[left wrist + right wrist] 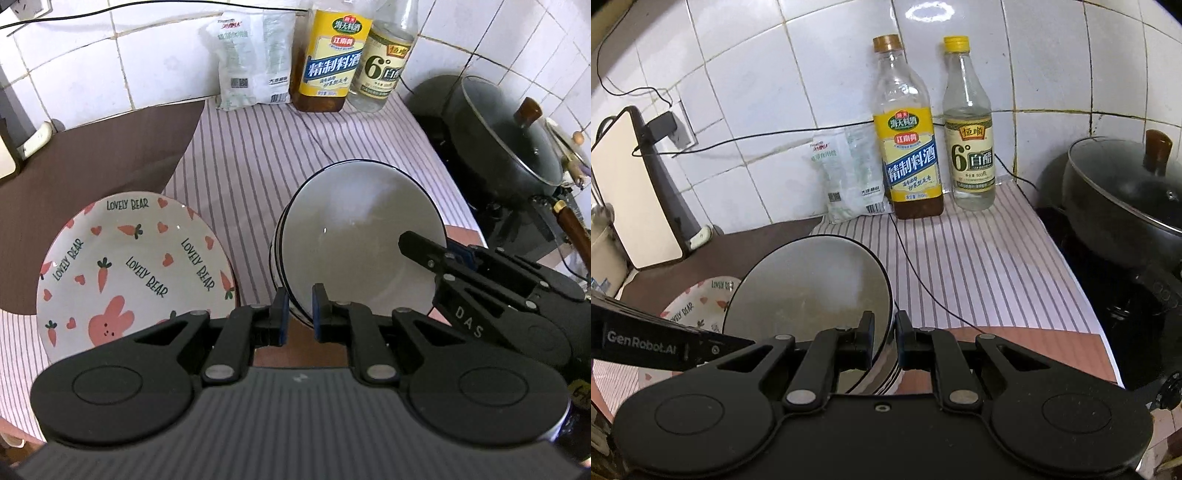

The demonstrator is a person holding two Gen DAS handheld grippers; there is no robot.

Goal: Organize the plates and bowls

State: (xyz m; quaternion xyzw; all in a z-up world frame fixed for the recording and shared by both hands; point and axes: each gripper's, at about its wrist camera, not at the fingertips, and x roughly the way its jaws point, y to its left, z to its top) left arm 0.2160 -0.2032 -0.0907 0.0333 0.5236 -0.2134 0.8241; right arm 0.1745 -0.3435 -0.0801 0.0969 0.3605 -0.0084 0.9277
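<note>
White square wall tiles (pixel 746 92) run behind everything, grout dark and stained toward the right corner, with a bright ring of light glaring off one tile at the top. A thin black cable (pixel 768 134) trails across the wall to a plug in a socket (pixel 674 127) at left. The bench (pixel 463 234) shows reddish-brown at its front edge, covered by a pink-and-grey striped cloth (pixel 979 258) and, to the left, a dark brown mat (pixel 92 155). Against the wall stand a white packet (pixel 849 177), a yellow-labelled bottle (pixel 910 162) and a clear vinegar bottle (pixel 969 155). On the right, a black stove carries a dark wok with a glass lid (pixel 1126 195).
</note>
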